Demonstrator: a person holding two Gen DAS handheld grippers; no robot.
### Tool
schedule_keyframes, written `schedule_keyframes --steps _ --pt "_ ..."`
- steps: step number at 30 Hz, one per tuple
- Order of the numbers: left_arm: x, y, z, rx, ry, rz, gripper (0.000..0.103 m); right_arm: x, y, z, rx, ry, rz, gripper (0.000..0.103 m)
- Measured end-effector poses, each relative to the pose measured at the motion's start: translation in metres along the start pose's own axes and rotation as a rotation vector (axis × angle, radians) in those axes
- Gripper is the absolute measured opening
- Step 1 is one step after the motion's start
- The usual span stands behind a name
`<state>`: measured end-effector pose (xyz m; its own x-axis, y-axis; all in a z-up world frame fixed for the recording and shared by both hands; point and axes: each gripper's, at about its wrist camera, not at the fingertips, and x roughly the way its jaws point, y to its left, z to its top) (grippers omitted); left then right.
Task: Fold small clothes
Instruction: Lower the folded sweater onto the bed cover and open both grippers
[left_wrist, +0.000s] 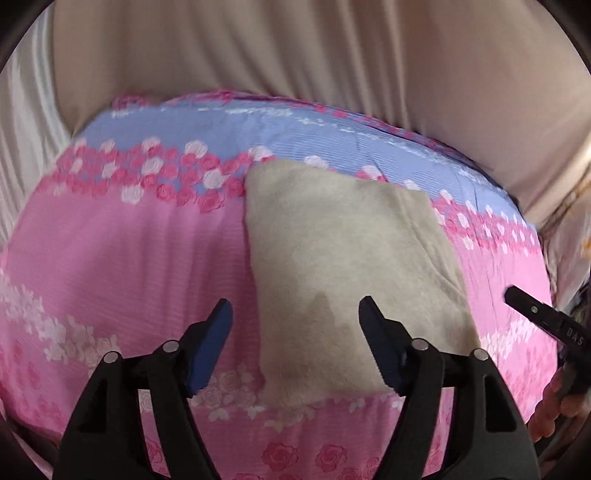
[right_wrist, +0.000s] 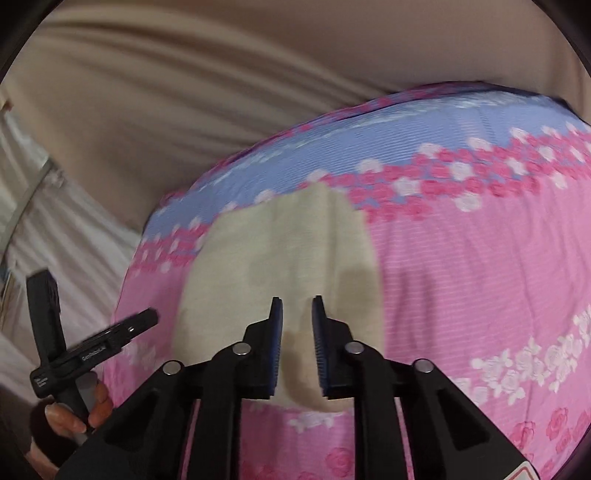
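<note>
A small beige fleece garment (left_wrist: 343, 258) lies folded flat in a rough rectangle on a pink and blue floral sheet (left_wrist: 129, 251). My left gripper (left_wrist: 295, 314) hovers above its near edge, jaws wide open and empty. In the right wrist view the same garment (right_wrist: 277, 251) lies ahead of my right gripper (right_wrist: 297, 306), whose jaws stand a narrow gap apart with nothing between them. The other hand-held gripper shows at the right edge of the left view (left_wrist: 543, 314) and at the lower left of the right view (right_wrist: 92, 343).
The floral sheet (right_wrist: 461, 277) covers a raised cushion-like surface. Beige draped fabric (left_wrist: 295, 48) hangs behind it and falls to both sides. A hand (right_wrist: 74, 410) grips the other tool's handle at the lower left.
</note>
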<state>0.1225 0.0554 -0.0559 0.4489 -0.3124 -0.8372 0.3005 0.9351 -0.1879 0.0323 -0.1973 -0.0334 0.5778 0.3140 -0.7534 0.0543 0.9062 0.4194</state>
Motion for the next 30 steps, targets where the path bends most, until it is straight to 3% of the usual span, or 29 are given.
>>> schedule_keyframes --steps 3,6,11,15,18,21,26,30 --pt "0.01 -0.019 -0.004 0.043 0.046 -0.001 0.069 0.035 0.013 -0.005 -0.076 0.095 -0.052 0.009" --pt "0.028 -0.028 -0.012 0.06 0.091 0.014 0.069 0.068 -0.006 -0.016 -0.034 0.187 -0.095 0.004" --pt "0.038 -0.031 -0.02 0.068 0.12 0.053 0.069 0.036 0.013 -0.008 -0.083 0.102 -0.101 0.008" --pt "0.042 -0.032 -0.018 0.068 0.123 0.061 0.07 0.064 0.003 -0.023 -0.099 0.18 -0.178 0.007" --pt "0.042 -0.034 -0.018 0.079 0.123 0.073 0.07 0.048 0.005 -0.022 -0.05 0.135 -0.153 0.007" --pt "0.04 -0.034 -0.021 0.088 0.119 0.078 0.07 0.031 0.017 -0.018 -0.081 0.089 -0.146 0.009" --pt "0.036 -0.034 -0.024 0.076 0.111 0.084 0.07 0.059 0.004 -0.037 -0.091 0.175 -0.194 0.009" --pt "0.027 -0.035 -0.03 0.087 0.096 0.094 0.07 0.032 0.01 -0.033 -0.052 0.106 -0.157 0.009"
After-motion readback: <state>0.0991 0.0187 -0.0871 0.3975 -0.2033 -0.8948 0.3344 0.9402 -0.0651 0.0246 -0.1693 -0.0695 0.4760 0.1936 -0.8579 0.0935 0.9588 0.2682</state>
